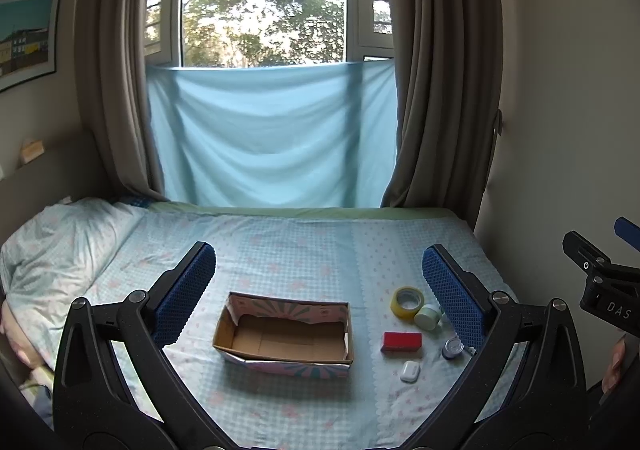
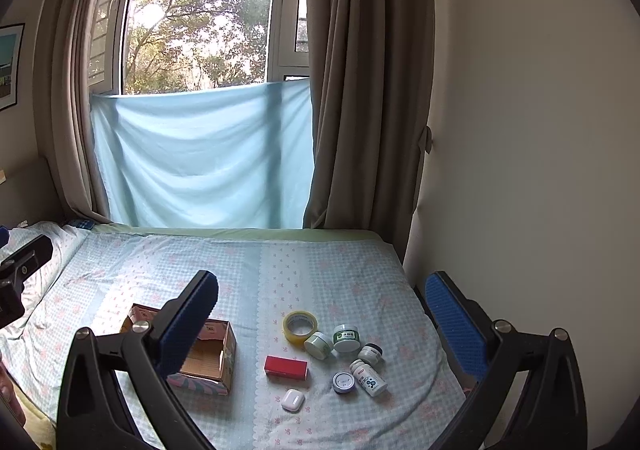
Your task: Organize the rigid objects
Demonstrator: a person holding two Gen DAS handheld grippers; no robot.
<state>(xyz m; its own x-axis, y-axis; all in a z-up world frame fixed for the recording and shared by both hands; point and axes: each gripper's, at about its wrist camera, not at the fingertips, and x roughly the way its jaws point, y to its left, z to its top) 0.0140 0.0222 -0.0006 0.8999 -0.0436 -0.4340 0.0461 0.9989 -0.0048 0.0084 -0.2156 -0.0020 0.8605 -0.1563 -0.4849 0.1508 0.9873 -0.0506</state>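
Observation:
An open empty cardboard box lies on the bed. To its right lie a yellow tape roll, a red box, a white earbud case, a pale green jar, a white jar with a green label, a round blue-rimmed tin, a white pill bottle and a small dark-capped jar. My left gripper is open and empty above the box. My right gripper is open and empty above the small items.
The bed has a light blue checked sheet, with a pillow at the left. Curtains and a blue cloth hang by the window behind. A wall borders the bed's right side.

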